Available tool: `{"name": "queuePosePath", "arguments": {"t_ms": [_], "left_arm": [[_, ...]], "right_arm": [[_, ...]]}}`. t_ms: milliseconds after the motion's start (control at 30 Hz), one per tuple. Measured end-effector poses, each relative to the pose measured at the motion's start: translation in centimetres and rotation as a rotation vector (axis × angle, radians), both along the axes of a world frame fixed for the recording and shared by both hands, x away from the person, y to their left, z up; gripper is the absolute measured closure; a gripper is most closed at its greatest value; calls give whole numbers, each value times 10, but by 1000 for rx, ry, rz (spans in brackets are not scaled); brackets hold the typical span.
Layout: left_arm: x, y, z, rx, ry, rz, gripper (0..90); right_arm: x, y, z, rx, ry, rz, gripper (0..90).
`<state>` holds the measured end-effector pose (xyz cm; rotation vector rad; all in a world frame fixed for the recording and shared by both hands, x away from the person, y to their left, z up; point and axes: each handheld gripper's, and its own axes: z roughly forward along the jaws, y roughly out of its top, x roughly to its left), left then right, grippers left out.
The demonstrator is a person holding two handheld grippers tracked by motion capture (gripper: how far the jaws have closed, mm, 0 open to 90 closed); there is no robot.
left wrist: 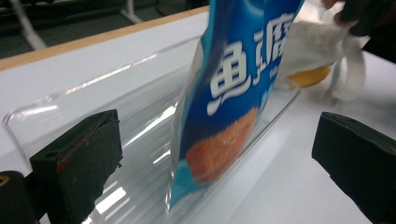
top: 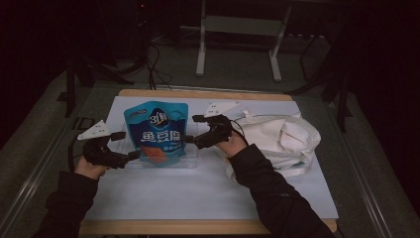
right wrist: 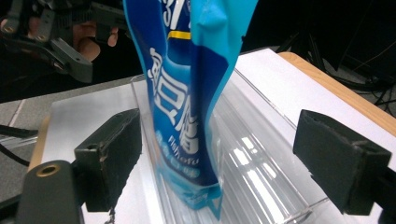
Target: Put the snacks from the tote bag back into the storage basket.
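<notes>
While the blue bag stands up in the clear tray, one gripper waits at each end of that tray. The left gripper is at the tray's left end, and its jaws are spread wide with nothing between them. In the left gripper view the blue bag is a little way in front of those jaws, not touching them. The right gripper is at the tray's right end. Its jaws are spread wide too. In the right gripper view the blue bag rises in the gap between the two jaws, closer to the left one, and I cannot tell if it touches.

One bag is in the clear tray, and its bottom sits on the tray floor. A white cloth bag lies on the white table, to the right of the tray. Something yellow peeks out from it.

I count two grippers, one tray, one blue bag and one cloth bag.
</notes>
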<state>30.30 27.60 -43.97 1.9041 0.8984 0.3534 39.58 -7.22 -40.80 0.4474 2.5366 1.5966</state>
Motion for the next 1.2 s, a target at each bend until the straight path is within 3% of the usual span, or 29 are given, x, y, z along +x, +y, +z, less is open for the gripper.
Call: {"name": "queuePosePath", "arguments": {"t_ms": [167, 333, 467, 633, 733, 833, 1200], "left_arm": [[-17, -8, -4, 41, -13, 12, 18], [-32, -16, -4, 36, -14, 37, 17], [-44, -19, -5, 3, -17, 53, 18], [-57, -27, -3, -11, -20, 42, 17], [-64, -34, -1, -22, -26, 24, 18], [-69, -40, 0, -66, -24, -23, 18], [-76, -73, 5, -63, -28, -125, 18]], "right_arm": [[-6, -9, 2, -2, -7, -1, 153], [-11, -20, 3, -7, -13, -18, 153], [-16, -31, 2, -8, -19, -30, 153], [-24, -45, -3, -19, -16, -40, 153], [-31, -53, -6, -28, -21, -55, 163], [-38, -63, -8, -8, -10, -60, 163], [-58, -99, -9, 12, -26, -118, 163]]}}
